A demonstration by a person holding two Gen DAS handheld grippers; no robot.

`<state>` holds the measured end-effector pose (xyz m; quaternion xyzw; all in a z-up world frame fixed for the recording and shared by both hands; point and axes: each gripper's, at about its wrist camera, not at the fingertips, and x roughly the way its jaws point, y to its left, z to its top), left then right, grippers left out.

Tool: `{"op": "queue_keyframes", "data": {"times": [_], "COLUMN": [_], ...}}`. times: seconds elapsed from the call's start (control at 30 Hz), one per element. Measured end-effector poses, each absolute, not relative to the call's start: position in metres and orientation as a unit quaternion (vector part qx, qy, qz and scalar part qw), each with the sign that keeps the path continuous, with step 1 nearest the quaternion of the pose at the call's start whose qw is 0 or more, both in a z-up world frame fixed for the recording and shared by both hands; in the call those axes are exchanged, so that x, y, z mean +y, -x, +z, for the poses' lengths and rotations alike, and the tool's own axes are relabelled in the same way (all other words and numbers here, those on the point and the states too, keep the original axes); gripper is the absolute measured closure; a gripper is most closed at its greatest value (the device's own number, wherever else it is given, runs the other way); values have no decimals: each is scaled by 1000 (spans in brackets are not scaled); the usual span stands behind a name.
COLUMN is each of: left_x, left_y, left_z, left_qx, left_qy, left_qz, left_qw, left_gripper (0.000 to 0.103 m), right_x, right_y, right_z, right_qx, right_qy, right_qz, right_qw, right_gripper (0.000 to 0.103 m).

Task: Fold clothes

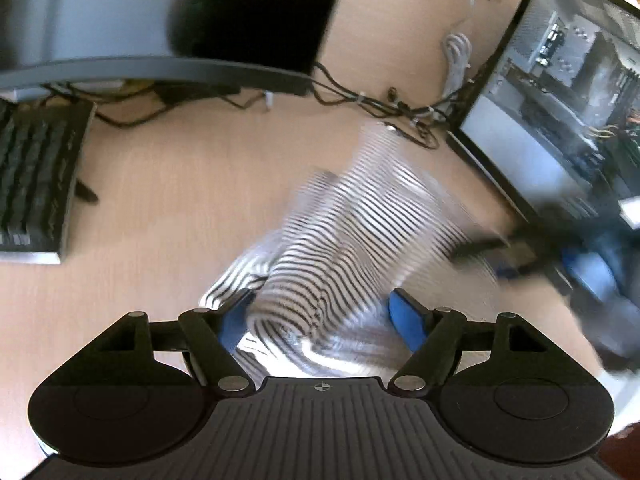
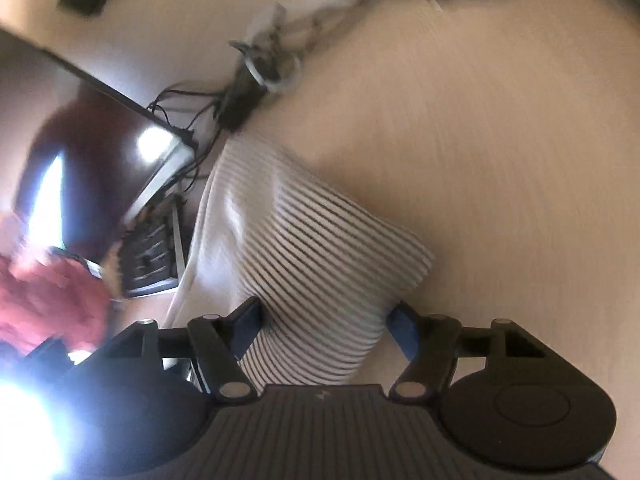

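The striped garment (image 1: 348,240) — soft, light, limp, best taken by an edge or corner — hangs bunched over the wooden desk (image 1: 168,200), the left gripper (image 1: 320,312) spread wide with cloth between its fingers, the right gripper (image 2: 324,320) likewise wide around a fold — neither visibly pinching.
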<state>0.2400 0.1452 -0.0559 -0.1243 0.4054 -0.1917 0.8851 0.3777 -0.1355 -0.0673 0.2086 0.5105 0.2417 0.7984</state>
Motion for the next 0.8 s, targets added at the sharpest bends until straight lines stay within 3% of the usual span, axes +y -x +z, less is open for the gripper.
{"op": "queue_keyframes", "data": {"times": [0.27, 0.33, 0.47, 0.53, 0.7, 0.8], "left_x": [97, 95, 136, 162, 185, 176], "left_y": [-215, -210, -205, -209, -226, -233], "left_z": [-46, -38, -27, -30, -47, -51], "left_qx": [402, 392, 372, 378, 404, 409], "left_qy": [138, 135, 157, 187, 234, 234], "left_qz": [-248, -257, -197, -137, -43, -44], "left_qw": [871, 873, 893, 896, 884, 881], "left_gripper": [27, 20, 18, 20, 46, 49], "right_x": [-47, -44, -50, -52, -45, -30], "right_y": [-404, -386, -346, -326, -287, -274], "right_z": [-18, -5, 10, 10, -5, -20], "right_qx": [378, 338, 289, 275, 264, 256], "right_qy": [70, 107, 132, 132, 146, 194], "right_qz": [289, 316, 336, 342, 351, 348], "right_qw": [877, 880, 887, 889, 887, 881], "right_gripper": [34, 32, 29, 29, 28, 28]}}
